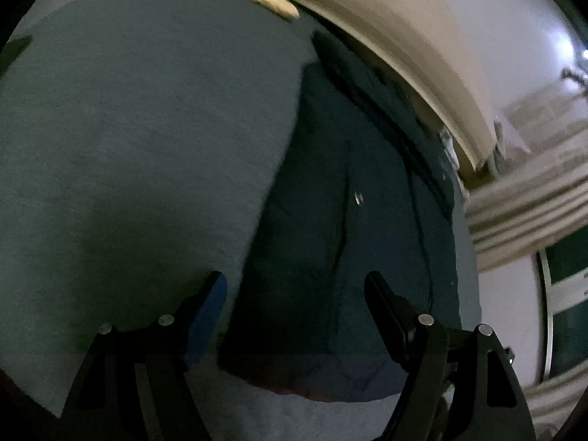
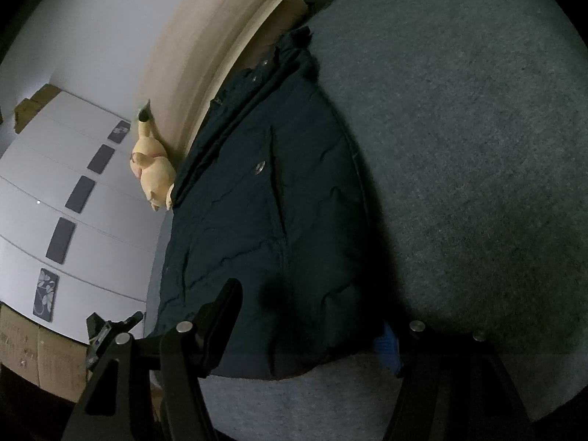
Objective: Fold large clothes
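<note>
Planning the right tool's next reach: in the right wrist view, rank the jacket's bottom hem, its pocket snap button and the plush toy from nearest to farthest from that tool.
1. Bottom hem: lies right between the right tool's open fingers.
2. Pocket snap button: mid-jacket, further up.
3. Plush toy: beyond the jacket's left edge, against the beige board.

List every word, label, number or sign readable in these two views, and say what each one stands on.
None can be read.
Cardboard box at the lower left of the right wrist view: faint printed marks, too small and blurred to read.
White cabinet: dark panels with flower patterns, no lettering.
Dark padded jacket: metal snaps, no visible label or brand.
</note>
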The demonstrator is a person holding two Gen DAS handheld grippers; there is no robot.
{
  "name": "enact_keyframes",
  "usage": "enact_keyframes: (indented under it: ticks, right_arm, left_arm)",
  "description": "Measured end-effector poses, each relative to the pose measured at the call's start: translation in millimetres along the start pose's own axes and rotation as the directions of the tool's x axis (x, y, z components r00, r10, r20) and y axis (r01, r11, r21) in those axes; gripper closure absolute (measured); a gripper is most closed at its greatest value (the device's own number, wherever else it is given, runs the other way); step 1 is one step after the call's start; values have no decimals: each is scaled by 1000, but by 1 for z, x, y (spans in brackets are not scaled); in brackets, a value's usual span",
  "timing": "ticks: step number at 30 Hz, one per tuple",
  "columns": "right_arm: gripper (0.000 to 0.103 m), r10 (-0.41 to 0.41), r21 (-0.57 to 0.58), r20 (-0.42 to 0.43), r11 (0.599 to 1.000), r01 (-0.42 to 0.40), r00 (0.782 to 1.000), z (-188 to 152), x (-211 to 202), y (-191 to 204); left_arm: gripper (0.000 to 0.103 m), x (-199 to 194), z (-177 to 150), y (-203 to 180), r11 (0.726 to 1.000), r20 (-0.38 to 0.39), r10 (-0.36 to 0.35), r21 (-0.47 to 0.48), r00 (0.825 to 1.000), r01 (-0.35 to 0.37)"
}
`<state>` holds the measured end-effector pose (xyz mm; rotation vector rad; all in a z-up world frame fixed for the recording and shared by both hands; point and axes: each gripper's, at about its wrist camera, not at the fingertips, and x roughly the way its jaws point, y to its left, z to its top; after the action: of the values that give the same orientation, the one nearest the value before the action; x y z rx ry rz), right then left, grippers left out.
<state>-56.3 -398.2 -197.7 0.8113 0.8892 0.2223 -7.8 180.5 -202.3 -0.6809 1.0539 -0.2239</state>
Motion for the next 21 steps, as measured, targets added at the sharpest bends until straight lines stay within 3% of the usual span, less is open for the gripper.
enact_keyframes:
  ticks: [4,5,9,11,12,13,15,16,19,21]
  right_arm:
    - [34,4,-5,1,1000,-4,1000,1,0,-1]
    - [34,5,-7,0,1000,-5,1000,2,0,-2]
    - [34,5,-12,-2,1000,-5,1000,2,0,-2]
    - [34,5,-12,-2,1000,-5,1000,2,0,-2]
    - [34,4,-12,-2,1000,-4,1000,1,0,-1]
    - [34,3,-12,-1,1000,-3,1000,1,0,-1]
    - [34,-2,-14,-1,1000,2,1000,1,0,1]
    - [34,-3,-15,-2,1000,3,1000,1,0,1]
    - [34,-2,-18,-5,1000,2,1000,1,0,1]
    - [34,-8,-19,-8,1000,8,1000,2,1,2]
  left_arm:
    - [25,8,-5,-5,998,-58,-50,29,997,51]
    - [25,8,-7,-7,995,-77,-91,23,993,93]
    - [23,-3,-7,-9,951,-81,-309,-37,947,307]
    - [18,-5,-1,1,895,-54,-440,-105,896,433]
    - [15,-3,-1,5,888,-49,-452,-123,890,444]
    - [15,6,0,12,911,-65,-397,-154,916,384]
    - [15,20,-2,17,943,-120,-309,-171,944,287]
    - [15,21,-4,13,943,-121,-313,-155,942,293]
    - [15,10,-6,-1,912,-70,-406,-91,911,400]
    - [17,25,-5,-1,956,-132,-291,-87,948,281]
